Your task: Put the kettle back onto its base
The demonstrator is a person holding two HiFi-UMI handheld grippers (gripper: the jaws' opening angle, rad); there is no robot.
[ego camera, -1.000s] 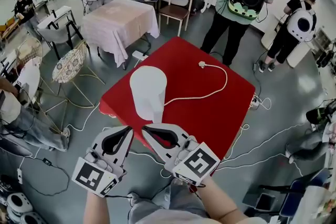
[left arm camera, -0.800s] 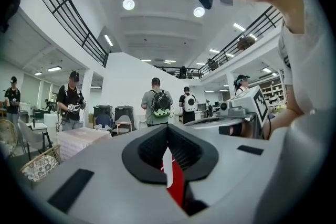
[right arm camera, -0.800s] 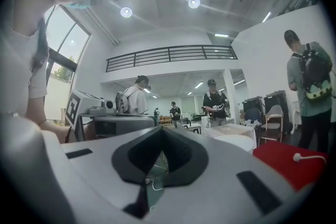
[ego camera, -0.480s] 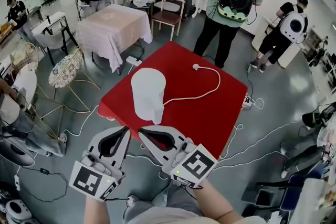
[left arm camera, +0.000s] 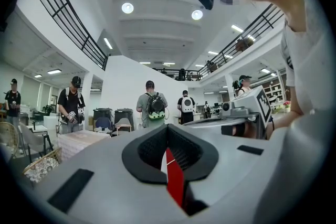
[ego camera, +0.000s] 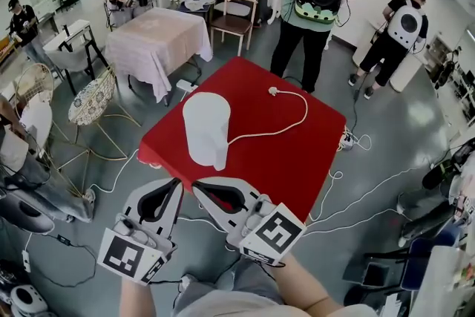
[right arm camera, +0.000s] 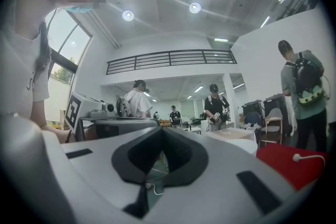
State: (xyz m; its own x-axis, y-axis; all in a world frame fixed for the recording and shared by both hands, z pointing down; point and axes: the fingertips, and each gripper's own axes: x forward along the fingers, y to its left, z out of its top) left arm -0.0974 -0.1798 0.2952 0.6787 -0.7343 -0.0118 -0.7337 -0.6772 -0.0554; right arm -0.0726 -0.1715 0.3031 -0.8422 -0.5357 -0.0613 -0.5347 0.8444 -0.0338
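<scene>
In the lower left of the head view the left gripper (ego camera: 178, 185) has its jaws pressed together on nothing. Above it, left of centre on the red table (ego camera: 304, 159), stands the white kettle (ego camera: 206, 126), well apart from both grippers. Its shell looks rigid, smooth and likely slippery. Any water inside would add weight, and that cannot be told. The handle is the sounder hold, probably the lobe nearest the grippers, though it is not clearly shown. Just right of the left gripper, the right gripper (ego camera: 200, 186) is likewise closed and empty. A white cord (ego camera: 286, 130) runs rightwards from under the kettle, so the base may sit beneath it, unseen.
</scene>
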